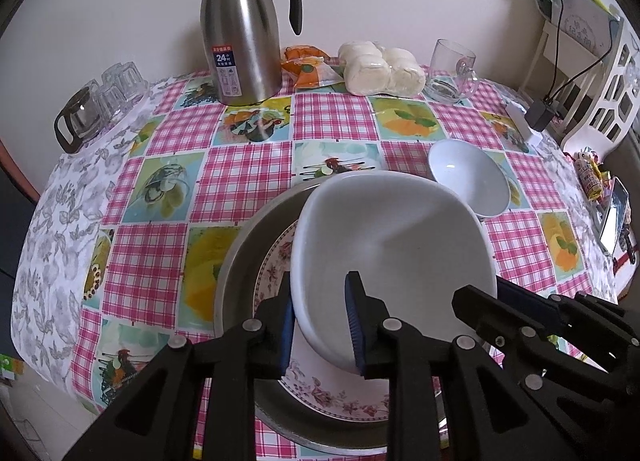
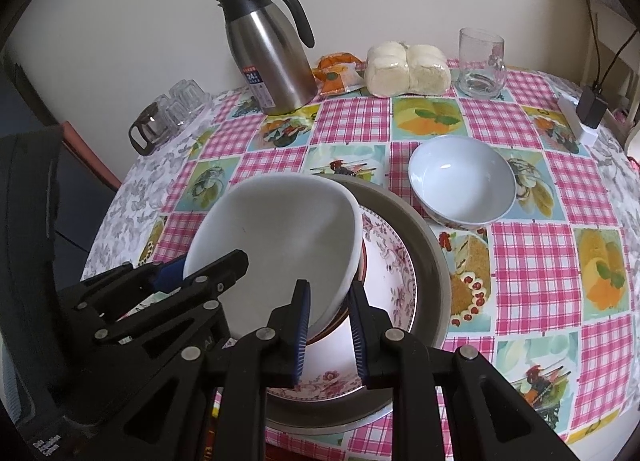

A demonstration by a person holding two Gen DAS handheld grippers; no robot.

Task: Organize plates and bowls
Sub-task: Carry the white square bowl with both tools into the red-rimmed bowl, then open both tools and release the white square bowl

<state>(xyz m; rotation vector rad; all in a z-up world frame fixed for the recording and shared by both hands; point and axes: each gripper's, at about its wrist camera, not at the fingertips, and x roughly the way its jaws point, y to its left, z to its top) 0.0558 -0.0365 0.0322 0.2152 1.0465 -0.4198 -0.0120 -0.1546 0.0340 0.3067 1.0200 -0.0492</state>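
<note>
A large white bowl sits tilted over a floral plate, which lies in a wide metal basin. My left gripper is shut on the bowl's left rim, one pad outside the wall and one inside. On the opposite rim my right gripper is shut the same way. A smaller white bowl stands upright on the checked tablecloth, behind and to the right of the basin. The big bowl's underside is hidden.
A steel jug, an orange packet, wrapped buns and a glass mug line the far wall. Upturned glasses and a glass pot stand far left. A charger, a white rack and a phone are at the right edge.
</note>
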